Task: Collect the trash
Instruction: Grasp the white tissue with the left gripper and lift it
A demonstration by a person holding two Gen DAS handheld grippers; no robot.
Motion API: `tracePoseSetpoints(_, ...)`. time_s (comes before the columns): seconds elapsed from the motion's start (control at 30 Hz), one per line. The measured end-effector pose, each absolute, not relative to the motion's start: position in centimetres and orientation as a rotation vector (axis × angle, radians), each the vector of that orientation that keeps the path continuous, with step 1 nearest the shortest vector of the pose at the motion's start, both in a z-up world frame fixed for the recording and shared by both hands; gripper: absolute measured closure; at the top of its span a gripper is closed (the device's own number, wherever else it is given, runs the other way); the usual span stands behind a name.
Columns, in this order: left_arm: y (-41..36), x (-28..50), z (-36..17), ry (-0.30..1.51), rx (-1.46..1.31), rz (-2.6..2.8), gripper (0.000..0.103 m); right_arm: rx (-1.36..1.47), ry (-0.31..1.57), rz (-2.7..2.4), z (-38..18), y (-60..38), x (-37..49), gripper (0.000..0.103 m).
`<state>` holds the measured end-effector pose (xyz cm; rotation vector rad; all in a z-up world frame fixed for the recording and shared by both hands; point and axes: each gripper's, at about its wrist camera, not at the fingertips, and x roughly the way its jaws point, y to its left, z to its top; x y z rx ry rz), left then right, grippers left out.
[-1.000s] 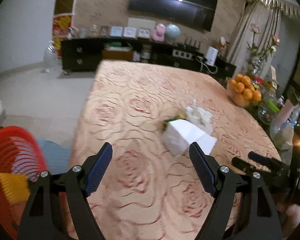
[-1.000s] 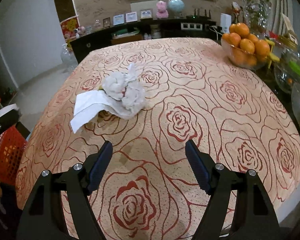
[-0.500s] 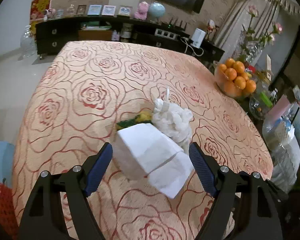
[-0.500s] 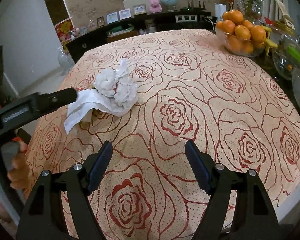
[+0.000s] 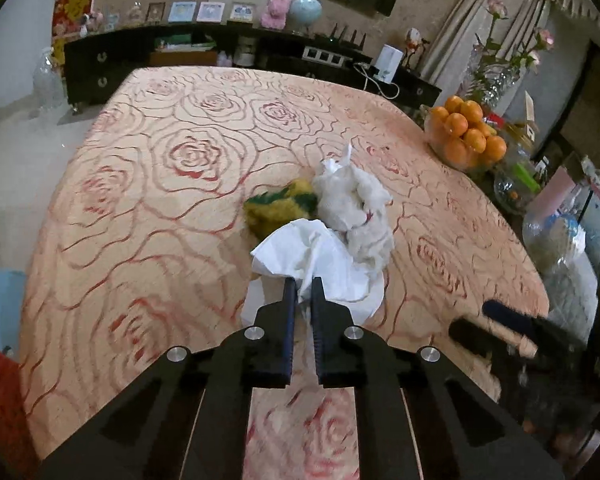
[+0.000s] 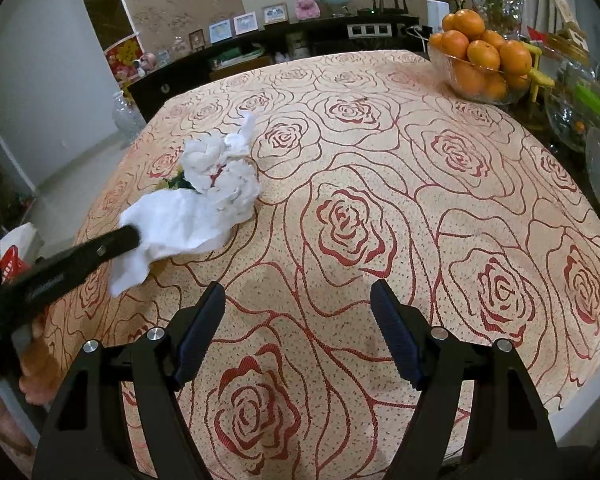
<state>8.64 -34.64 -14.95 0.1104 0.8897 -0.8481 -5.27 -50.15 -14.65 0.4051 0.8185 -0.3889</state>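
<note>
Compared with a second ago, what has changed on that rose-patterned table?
The left claw moved in over the flat white tissue and snapped shut on its near edge; a second ago its jaws were wide open and short of it. The tissue now looks bunched. The crumpled tissue ball, the yellow-green wrapper and the bowl of oranges stayed put. The right claw stayed open, holding nothing.

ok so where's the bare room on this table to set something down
The table is bare across its middle and near side, from the tissue pile over to the bowl of oranges, including under the open right tool. It is crowded at the pile, where the left tool pinches the flat tissue, and along the glassware beyond the bowl.
</note>
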Motion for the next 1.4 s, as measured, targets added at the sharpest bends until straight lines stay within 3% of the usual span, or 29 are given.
tracePoseSetpoints(0.4, -27.9, 4.6, -13.2, 0.795, 0.212, -0.791, 0.092, 0.397, 0.811, -0.39, -14.7, -50.0, -5.2, 0.031)
tracePoseSetpoints(0.47, -27.5, 4.1, -13.5, 0.782, 0.262, -0.761, 0.079, 0.398, 0.814, -0.39, -14.7, -49.9, -5.1, 0.031)
tracePoseSetpoints(0.53, -27.0, 4.0, -13.6, 0.775, 0.275, -0.728, 0.052, 0.397, 0.815, -0.391, -14.7, -49.9, -5.1, 0.031)
tracePoseSetpoints(0.63, -26.2, 4.1, -13.1, 0.749, 0.255, -0.704, 0.033, 0.399, 0.816, -0.395, -14.8, -49.9, -5.1, 0.031)
tracePoseSetpoints(0.7, -26.0, 4.2, -12.6, 0.709, 0.245, -0.677, 0.026, 0.397, 0.819, -0.395, -14.9, -49.9, -5.1, 0.031)
tracePoseSetpoints(0.77, -26.1, 4.4, -12.6, 0.706, 0.233, -0.681, 0.024, 0.394, 0.822, -0.393, -14.9, -49.8, -5.0, 0.031)
tracePoseSetpoints(1.0, -28.5, 5.4, -15.2, 0.758, 0.264, -0.684, 0.025, 0.378, 0.833, -0.388, -15.2, -49.6, -4.8, 0.031)
tracePoseSetpoints(1.07, -28.8, 5.4, -15.7, 0.754, 0.269, -0.695, 0.029, 0.378, 0.836, -0.393, -15.3, -49.6, -4.7, 0.031)
tracePoseSetpoints(1.13, -28.9, 5.4, -16.1, 0.768, 0.274, -0.706, 0.06, 0.378, 0.84, -0.397, -15.4, -49.6, -4.6, 0.031)
tracePoseSetpoints(1.2, -28.5, 6.0, -16.5, 0.802, 0.25, -0.709, 0.079, 0.374, 0.841, -0.397, -15.5, -49.6, -4.6, 0.031)
tracePoseSetpoints(1.23, -28.3, 6.2, -16.7, 0.808, 0.235, -0.71, 0.084, 0.37, 0.842, -0.396, -15.5, -49.5, -4.6, 0.031)
tracePoseSetpoints(1.4, -27.6, 6.3, -16.7, 0.811, 0.206, -0.716, 0.09, 0.368, 0.836, -0.395, -15.5, -49.5, -4.5, 0.031)
